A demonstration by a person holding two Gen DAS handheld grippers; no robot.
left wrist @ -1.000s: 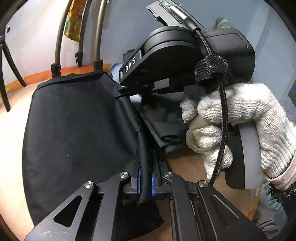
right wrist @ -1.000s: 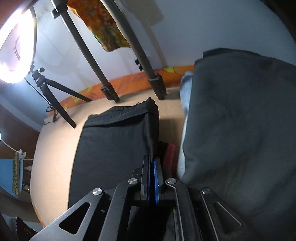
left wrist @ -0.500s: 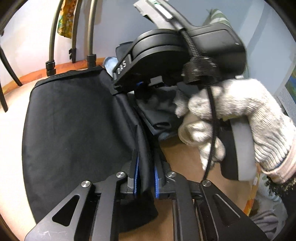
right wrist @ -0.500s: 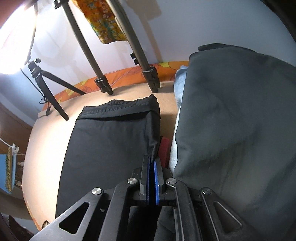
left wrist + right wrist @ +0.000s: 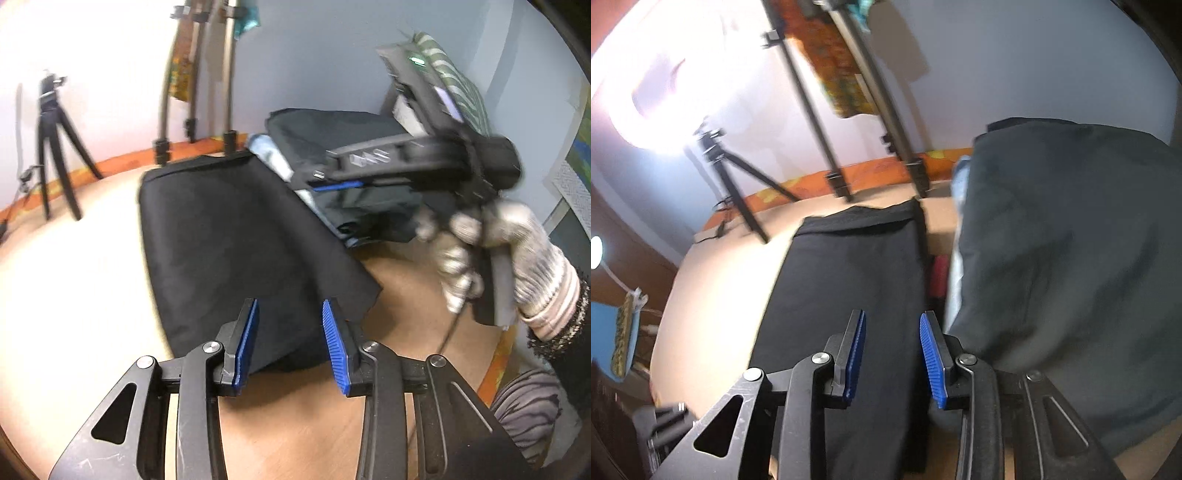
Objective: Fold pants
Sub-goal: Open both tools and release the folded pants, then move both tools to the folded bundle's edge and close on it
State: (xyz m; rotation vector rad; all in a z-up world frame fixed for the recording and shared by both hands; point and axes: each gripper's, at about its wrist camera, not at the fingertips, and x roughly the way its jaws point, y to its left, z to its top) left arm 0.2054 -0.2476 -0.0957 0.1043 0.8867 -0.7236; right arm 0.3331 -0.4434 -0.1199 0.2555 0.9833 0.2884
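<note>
Tan surface point(image 5: 713, 280) ahead of the tool, bordered by an orange strip point(image 5: 871, 173); pale wall point(image 5: 1015, 74) beyond; ring light point(image 5: 661, 96) upper left; small tripod point(image 5: 55, 147) standing far left.

The left tongs point(image 5: 290, 341) pointed down at a slant, and their jaws were opening. The two blue pads point(image 5: 246, 345) stood apart with nothing pressed between them. The right tongs point(image 5: 892, 356) also pointed down at a slant, and their jaws were opening too, with a clear gap between the blue pads point(image 5: 932, 363). In the left wrist view the right hand point(image 5: 491, 258) wore a white knit glove. Its fingers were curled tight round the handle of the right tongs. A dark sleeve point(image 5: 561, 325) showed at the wrist.
</note>
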